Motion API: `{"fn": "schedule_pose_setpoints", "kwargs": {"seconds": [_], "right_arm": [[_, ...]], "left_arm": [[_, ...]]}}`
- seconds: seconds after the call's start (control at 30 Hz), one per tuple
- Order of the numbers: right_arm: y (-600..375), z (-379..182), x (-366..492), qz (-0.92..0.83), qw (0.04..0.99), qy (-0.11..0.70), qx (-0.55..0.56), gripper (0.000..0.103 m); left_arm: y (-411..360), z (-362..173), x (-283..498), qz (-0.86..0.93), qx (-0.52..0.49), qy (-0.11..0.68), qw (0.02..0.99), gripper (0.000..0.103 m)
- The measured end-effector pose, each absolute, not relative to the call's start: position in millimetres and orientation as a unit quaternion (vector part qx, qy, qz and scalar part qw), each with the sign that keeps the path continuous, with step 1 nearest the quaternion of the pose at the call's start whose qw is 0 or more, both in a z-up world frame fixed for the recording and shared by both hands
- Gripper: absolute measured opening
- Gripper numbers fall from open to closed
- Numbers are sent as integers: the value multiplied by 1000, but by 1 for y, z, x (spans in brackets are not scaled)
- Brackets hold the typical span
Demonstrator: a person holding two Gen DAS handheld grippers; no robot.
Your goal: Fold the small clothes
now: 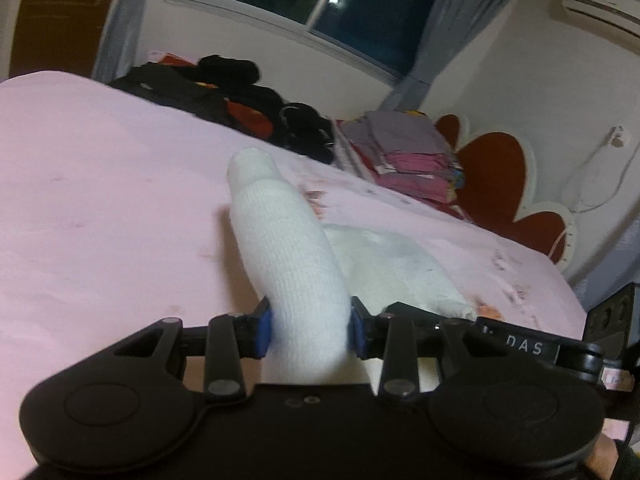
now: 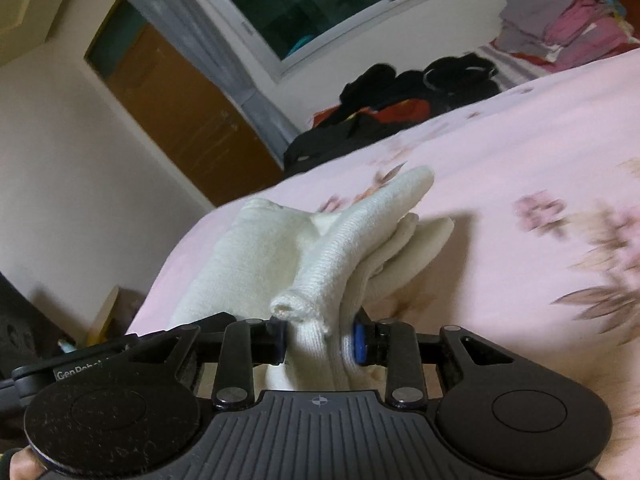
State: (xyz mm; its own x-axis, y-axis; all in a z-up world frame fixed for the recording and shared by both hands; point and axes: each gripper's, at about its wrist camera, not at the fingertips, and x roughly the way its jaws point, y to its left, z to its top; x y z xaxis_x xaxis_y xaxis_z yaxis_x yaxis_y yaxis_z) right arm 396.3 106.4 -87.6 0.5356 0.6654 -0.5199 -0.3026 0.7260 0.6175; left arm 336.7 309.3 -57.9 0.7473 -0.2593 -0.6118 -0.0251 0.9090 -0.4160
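A white knitted glove (image 1: pixel 288 248) lies stretched over the pink bedsheet (image 1: pixel 100 200). My left gripper (image 1: pixel 310 330) is shut on one thick white part of it, which sticks out ahead between the blue pads; the rest of the glove (image 1: pixel 400 276) trails to the right. In the right wrist view my right gripper (image 2: pixel 320 344) is shut on the white glove (image 2: pixel 320 256) near an open tube-like end, with glove fingers (image 2: pixel 416 232) spreading ahead on the flowered sheet (image 2: pixel 520 184).
A heap of black and red clothes (image 1: pixel 224 96) lies along the bed's far side under the window. A stack of folded pink and grey clothes (image 1: pixel 404 152) sits by the red and white headboard (image 1: pixel 496 176). A brown door (image 2: pixel 180 112) stands beyond the bed's edge.
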Motion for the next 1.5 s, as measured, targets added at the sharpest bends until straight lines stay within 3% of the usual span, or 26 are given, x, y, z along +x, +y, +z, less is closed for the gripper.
{"fn": "schedule_pose_setpoints", "kwargs": {"seconds": [0.23, 0.47, 0.53, 0.57, 0.8, 1.03, 1.27, 1.5], "right_arm": [[126, -125, 396, 266, 836, 422, 227, 31], [105, -142, 401, 234, 827, 447, 247, 31], [102, -138, 398, 223, 833, 445, 243, 36], [100, -134, 397, 212, 838, 442, 238, 44], [100, -87, 394, 200, 882, 382, 191, 44], [144, -101, 422, 202, 886, 392, 144, 44], [139, -138, 442, 149, 876, 437, 138, 44], [135, -98, 406, 169, 892, 401, 120, 44]], "left_arm": [[341, -99, 326, -38, -196, 383, 902, 38], [341, -106, 319, -38, -190, 390, 900, 52], [344, -103, 316, -37, -186, 395, 899, 55], [346, -99, 313, -33, -185, 392, 900, 56], [354, -63, 308, -34, -162, 322, 932, 55], [340, -84, 366, -42, -164, 358, 918, 55], [340, -97, 370, -37, -153, 372, 915, 55], [347, -74, 333, -49, -157, 361, 918, 56]]}}
